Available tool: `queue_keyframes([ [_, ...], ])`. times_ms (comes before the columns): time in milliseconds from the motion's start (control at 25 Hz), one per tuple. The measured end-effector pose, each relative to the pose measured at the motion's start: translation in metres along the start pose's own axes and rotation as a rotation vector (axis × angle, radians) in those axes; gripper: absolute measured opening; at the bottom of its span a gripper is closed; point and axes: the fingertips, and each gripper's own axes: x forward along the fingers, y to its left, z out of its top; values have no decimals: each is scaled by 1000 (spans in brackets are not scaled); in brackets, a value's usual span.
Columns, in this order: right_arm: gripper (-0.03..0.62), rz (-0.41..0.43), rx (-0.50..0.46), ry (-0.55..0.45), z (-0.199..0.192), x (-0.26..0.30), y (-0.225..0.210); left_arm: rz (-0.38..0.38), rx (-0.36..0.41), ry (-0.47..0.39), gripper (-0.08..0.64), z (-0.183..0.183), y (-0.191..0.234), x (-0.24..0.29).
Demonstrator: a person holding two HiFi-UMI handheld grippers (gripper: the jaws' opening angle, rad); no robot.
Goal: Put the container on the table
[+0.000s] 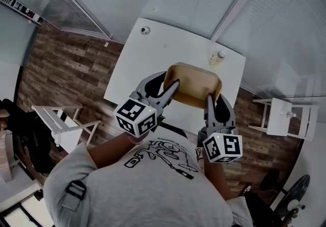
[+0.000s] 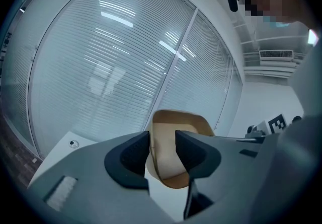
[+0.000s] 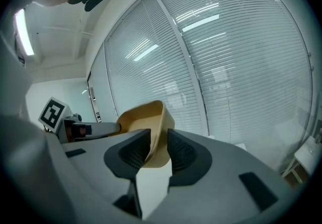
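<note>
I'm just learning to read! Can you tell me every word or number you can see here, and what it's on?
No text here can be read.
Marker cubes: black-and-white square patterns, not letters or numbers.
Shirt: a black drawing; any lettering in it is too blurred to read.
Bottle on the table: its label is too small to read.

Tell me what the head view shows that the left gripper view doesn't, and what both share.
Only the head view: a small bottle at the far corner of the white table, and a white side table on the floor. Only the left gripper view: the left gripper from up close, its jaws on either side of the tan container wall, plus a wall air unit. Both: the container, gripped by the left gripper and right gripper, and the white table.
</note>
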Motion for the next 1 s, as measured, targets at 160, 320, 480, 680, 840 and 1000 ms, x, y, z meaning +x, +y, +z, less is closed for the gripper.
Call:
queue_keyframes([
  [160,91,-22,2,-3,2,11,11,-14,0,4,146,7,15,-1],
  [320,91,-34,2,-9,4,21,23,-30,9,4,146,17,29,-4],
  [480,91,-47,2,-2,2,29,29,-37,3,20,146,17,40,-3],
  [680,91,-56,-4,18,-3,37,33,-43,-24,41,146,11,52,-2],
  [840,91,-64,3,45,-13,44,33,-39,-32,51,146,6,59,-1],
  [1000,91,-72,20,78,-26,45,34,-33,-53,87,146,-8,65,-4],
])
